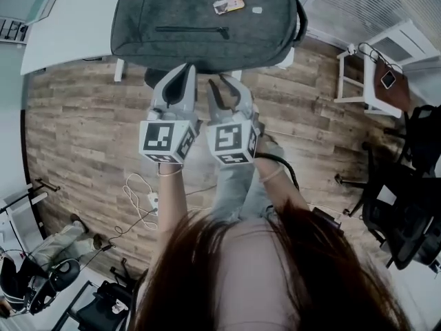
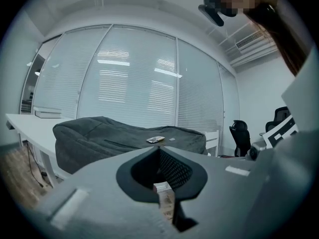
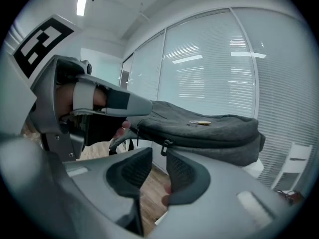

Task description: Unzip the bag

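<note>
Holding the left gripper [image 1: 185,73] fully closed, tip pressing against tip, clamping nothing. Holding the right gripper [image 1: 225,87] just beside it, at its 3 o'clock, with a narrow gap between the pads [image 3: 182,171] and nothing pinched there. Pointing both toward 12 o'clock in the head view, at the near edge of the grey bag [image 1: 200,19], close to it, with contact impossible to judge. Lying flat on a white table [image 1: 65,33], filling the top middle of the head view. Bearing on top a small card [image 1: 229,5] and, just at its 3 o'clock, a pale tag [image 1: 257,9]. Showing a front-pocket zipper [image 1: 191,29] running from 9 to 3 o'clock below the card. Looking along the right gripper's tips, finding the main zipper pull [image 3: 165,144] hanging on the bag's side just past the gap, at 12 o'clock. Looking along the left gripper, seeing the bag's top and the card beyond the closed tips, against window blinds [image 2: 134,78]. Standing above a wooden floor [image 1: 83,129], near a white cable [image 1: 141,195] at 8 o'clock, a white stand [image 1: 375,67] at 2 o'clock and black office chairs [image 1: 406,205] at 4 o'clock.
</note>
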Motion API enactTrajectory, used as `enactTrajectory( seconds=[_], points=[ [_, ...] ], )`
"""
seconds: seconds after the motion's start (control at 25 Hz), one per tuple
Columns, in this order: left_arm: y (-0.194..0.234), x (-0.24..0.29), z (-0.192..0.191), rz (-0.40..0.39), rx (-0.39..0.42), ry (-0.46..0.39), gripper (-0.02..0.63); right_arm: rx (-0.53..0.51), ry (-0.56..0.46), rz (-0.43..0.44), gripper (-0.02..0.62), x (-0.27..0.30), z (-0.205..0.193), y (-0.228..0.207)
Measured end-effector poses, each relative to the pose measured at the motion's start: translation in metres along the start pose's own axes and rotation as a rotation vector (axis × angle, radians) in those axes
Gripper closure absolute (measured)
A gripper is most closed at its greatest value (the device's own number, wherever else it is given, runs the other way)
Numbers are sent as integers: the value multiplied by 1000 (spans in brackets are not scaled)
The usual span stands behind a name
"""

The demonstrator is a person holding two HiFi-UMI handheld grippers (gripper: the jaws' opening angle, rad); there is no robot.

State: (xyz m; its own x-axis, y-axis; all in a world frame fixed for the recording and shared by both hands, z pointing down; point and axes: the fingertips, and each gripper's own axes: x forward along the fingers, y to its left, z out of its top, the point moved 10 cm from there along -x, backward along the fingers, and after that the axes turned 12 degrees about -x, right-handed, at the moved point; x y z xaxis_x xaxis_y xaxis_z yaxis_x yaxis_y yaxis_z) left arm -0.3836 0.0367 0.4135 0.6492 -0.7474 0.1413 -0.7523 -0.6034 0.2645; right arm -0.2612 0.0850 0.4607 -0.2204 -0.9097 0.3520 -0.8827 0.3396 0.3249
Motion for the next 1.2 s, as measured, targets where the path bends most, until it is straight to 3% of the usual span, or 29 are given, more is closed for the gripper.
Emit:
enactTrajectory(
  seconds=[0.48, 1.2],
  points=[
    [9, 10, 1, -38, 19, -12, 603, 109, 37, -140, 499, 1, 3, 9],
    [10, 19, 1, -98, 13, -12, 603, 169, 45, -184, 506, 10, 2, 11]
  ],
)
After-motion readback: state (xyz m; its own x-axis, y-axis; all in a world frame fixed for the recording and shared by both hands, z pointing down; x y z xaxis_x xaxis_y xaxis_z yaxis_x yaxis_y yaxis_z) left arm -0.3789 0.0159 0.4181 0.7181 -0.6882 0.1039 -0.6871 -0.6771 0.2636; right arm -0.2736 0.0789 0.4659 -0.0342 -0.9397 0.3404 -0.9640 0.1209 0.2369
